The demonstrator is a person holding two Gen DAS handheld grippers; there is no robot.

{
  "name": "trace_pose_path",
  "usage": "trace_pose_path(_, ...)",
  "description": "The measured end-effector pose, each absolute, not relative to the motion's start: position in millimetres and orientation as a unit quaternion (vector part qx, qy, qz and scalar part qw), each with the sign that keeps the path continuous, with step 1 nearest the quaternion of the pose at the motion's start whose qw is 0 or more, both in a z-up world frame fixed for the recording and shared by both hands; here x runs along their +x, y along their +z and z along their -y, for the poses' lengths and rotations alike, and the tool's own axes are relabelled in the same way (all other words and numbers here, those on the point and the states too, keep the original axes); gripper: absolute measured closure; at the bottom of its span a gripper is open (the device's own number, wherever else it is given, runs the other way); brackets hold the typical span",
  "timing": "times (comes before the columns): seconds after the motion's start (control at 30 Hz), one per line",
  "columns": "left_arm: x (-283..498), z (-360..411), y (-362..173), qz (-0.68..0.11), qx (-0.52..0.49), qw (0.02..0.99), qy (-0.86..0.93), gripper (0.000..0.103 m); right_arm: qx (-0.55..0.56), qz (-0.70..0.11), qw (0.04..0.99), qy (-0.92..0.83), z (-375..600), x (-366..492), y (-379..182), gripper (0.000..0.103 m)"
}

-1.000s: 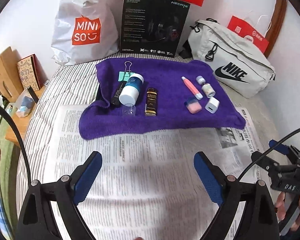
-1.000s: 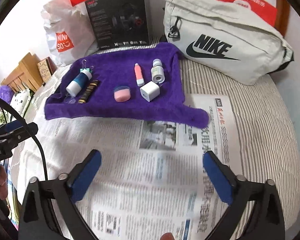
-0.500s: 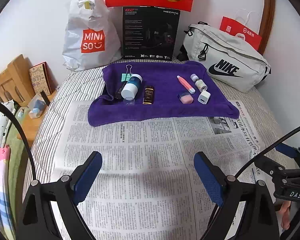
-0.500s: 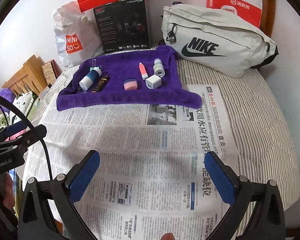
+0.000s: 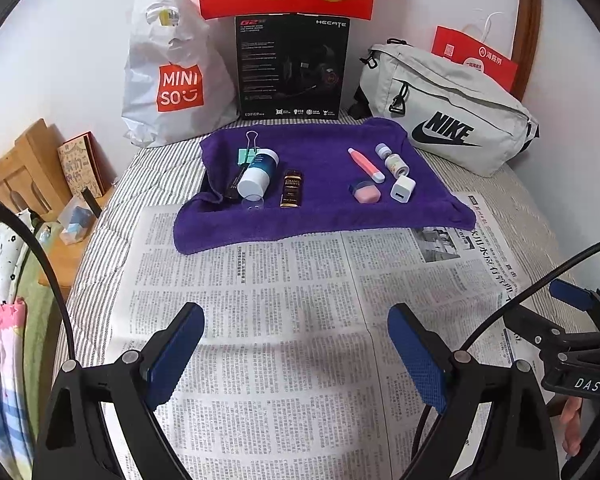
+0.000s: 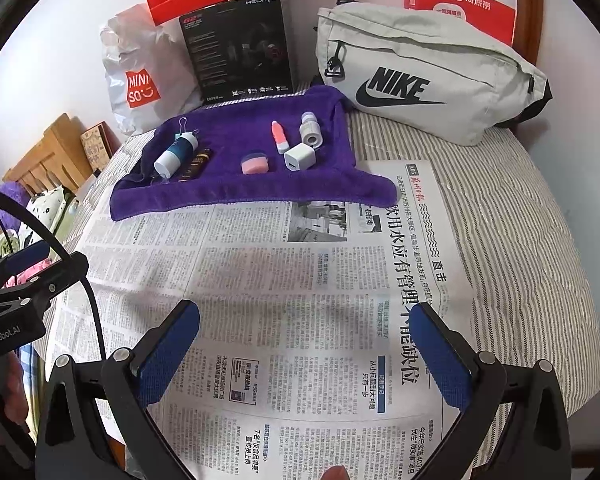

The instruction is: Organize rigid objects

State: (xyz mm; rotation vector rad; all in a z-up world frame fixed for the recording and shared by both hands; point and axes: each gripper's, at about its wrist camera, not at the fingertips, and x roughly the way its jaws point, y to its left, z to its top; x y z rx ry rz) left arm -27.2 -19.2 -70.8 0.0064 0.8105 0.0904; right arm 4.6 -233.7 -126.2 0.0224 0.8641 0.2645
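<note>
Newspaper (image 5: 284, 300) covers the striped bed beneath both hand-held grippers, left (image 5: 296, 356) and right (image 6: 305, 354), each spread wide and empty.

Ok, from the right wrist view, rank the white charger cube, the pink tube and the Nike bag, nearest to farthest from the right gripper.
1. White charger cube, on the towel's near right part.
2. Pink tube, just behind it.
3. Nike bag, far right, by the wall.
</note>
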Motion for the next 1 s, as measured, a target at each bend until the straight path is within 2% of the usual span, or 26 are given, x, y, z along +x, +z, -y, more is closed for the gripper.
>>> trace_pose_path(1.0,-27,14,-77,-0.409,0.006,0.911,0.050,0.010,-0.003,-0.404,0.906,0.125,230,-4,-114,0.000)
